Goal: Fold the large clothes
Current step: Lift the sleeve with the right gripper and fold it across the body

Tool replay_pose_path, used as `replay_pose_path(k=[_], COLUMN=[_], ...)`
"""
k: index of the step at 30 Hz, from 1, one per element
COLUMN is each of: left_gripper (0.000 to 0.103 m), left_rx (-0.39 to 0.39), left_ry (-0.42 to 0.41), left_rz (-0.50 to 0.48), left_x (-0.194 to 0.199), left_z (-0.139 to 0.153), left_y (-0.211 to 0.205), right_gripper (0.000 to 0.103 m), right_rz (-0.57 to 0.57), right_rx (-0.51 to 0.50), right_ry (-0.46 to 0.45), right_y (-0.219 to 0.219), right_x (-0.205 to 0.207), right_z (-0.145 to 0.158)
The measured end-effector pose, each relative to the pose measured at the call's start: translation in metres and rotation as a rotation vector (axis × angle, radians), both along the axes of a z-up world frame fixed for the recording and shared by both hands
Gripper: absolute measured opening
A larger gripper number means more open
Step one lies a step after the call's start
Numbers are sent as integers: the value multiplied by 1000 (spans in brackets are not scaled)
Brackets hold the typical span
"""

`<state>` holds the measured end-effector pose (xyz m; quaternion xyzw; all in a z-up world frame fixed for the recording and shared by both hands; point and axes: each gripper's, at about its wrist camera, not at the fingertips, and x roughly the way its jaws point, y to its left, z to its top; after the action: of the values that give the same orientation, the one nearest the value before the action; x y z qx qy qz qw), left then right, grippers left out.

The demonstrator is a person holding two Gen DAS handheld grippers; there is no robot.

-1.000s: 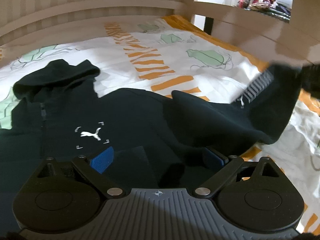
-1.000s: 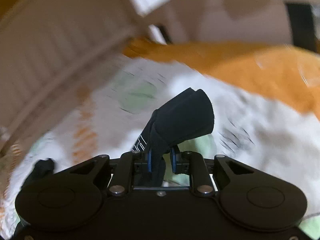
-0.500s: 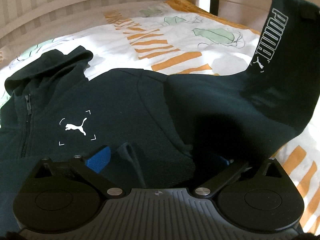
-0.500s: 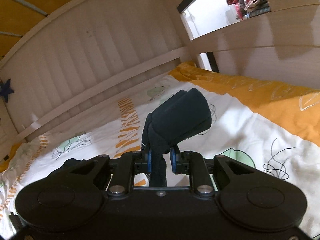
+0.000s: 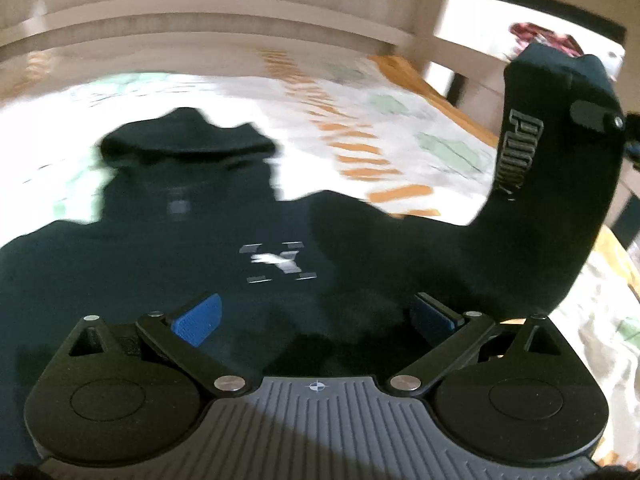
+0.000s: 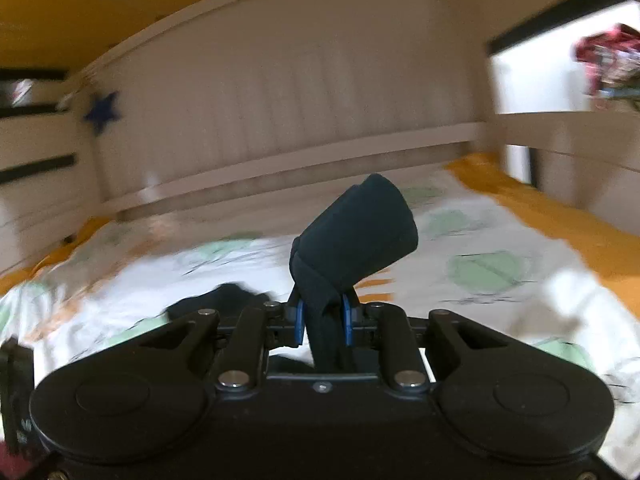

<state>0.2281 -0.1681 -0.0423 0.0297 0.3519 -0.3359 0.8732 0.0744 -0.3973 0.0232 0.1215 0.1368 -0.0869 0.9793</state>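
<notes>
A dark navy hoodie (image 5: pixel 192 248) with a white chest logo lies face up on the bed, its hood toward the headboard. Its right-hand sleeve (image 5: pixel 552 184) is lifted upright, lettering showing, with part of the right gripper seen at its top edge. In the right wrist view my right gripper (image 6: pixel 323 322) is shut on the sleeve cuff (image 6: pixel 356 236), which sticks up past the blue pads. My left gripper (image 5: pixel 314 316) hangs wide open just above the hoodie's lower front, its blue pads (image 5: pixel 196 316) apart and pressing on nothing.
The bed's white cover (image 5: pixel 360 120) has orange stripes and green shapes, with an orange border (image 6: pixel 560 216) on the right. A pale slatted headboard (image 6: pixel 280 104) stands at the far end. A shelf with clothes (image 6: pixel 604 60) is at the back right.
The right gripper has lifted the sleeve higher and carried it toward the hoodie's body. The left gripper has shifted sideways over the hoodie, so the chest logo now sits near the centre.
</notes>
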Motion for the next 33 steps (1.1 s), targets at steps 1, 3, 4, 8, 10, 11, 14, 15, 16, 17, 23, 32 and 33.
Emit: replay_pose_path(k=[1, 3, 4, 8, 10, 11, 14, 15, 16, 17, 23, 32, 33], left_gripper=[102, 102, 102, 102, 102, 102, 102, 102, 102, 102, 102, 102, 102], left_rx=[-7, -34, -49, -88, -107, -115, -119, -116, -113, -114, -175, -203, -192], left_ry=[6, 18, 25, 59, 72, 81, 101, 103, 106, 110, 140, 208, 209], left_rz=[26, 89, 121, 240, 302, 325, 361, 366, 367, 367, 355, 278, 281], left_x=[2, 7, 10, 27, 35, 37, 40, 40, 40, 39, 40, 40, 38], left_z=[1, 4, 5, 7, 5, 4, -1, -2, -3, -4, -8, -21, -24], left_y=[13, 46, 63, 117, 144, 155, 181, 186, 189, 192, 199, 166, 163], right_gripper=[27, 27, 27, 27, 27, 27, 28, 30, 31, 34, 78, 87, 88], right_rz=[33, 92, 126, 251, 305, 331, 389, 404, 415, 423, 521, 514, 496], right_rx=[-6, -16, -19, -24, -36, -48, -102, -119, -138, -156, -154, -168, -165], right_ry=[6, 25, 36, 93, 132, 152, 220, 242, 260, 275, 318, 308, 312], right_y=[14, 41, 59, 118, 147, 163, 209, 222, 234, 243, 253, 199, 191], right_x=[5, 18, 26, 60, 75, 82, 97, 101, 102, 104, 88, 31, 25], right_z=[0, -2, -5, -23, -37, -45, -70, -80, -88, -96, -108, -93, -93])
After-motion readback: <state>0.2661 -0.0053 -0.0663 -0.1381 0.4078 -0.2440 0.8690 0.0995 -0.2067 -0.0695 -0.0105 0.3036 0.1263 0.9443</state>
